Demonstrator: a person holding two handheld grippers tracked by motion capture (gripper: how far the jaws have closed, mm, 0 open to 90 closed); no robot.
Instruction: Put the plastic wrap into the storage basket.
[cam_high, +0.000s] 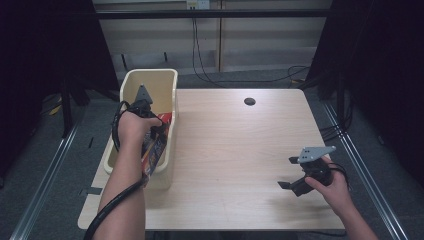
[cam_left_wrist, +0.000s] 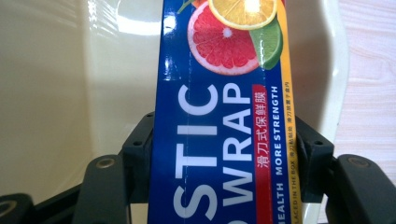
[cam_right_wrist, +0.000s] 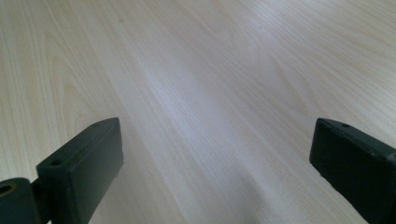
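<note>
- The left gripper (cam_high: 150, 112) reaches down into the cream plastic bin (cam_high: 131, 82) that stands along the left edge of the tabletop (cam_high: 235, 150), toward the far-left corner
- In the left gripper view its 2 black jaws press on either long side of a blue plastic wrap box (cam_left_wrist: 219, 140), clenched on it
- The box face shows white letters reading "STIC WRAP", a red strip with Chinese characters, "MORE STRENGTH" in small print, and a picture of a cut grapefruit, an orange slice and a green lime wedge
- The box runs lengthwise away from the camera, with the bin's pale inner wall (cam_left_wrist: 56, 93) to one side and the bin's rim against the wood on the other
- From the high view the box (cam_high: 156, 145) lies inside the bin, slanted, near the bin's right wall, partly hidden by the left hand (cam_high: 131, 127)
- The right gripper (cam_high: 290, 172) is held by the right hand (cam_high: 332, 187) near the right edge of the tabletop, toward the near-right corner
- In the right gripper view its 2 jaws stand wide apart over bare pale wood (cam_right_wrist: 210, 93), grasping nothing
- A small dark round hole (cam_high: 249, 101) sits close to the far edge of the tabletop
</note>
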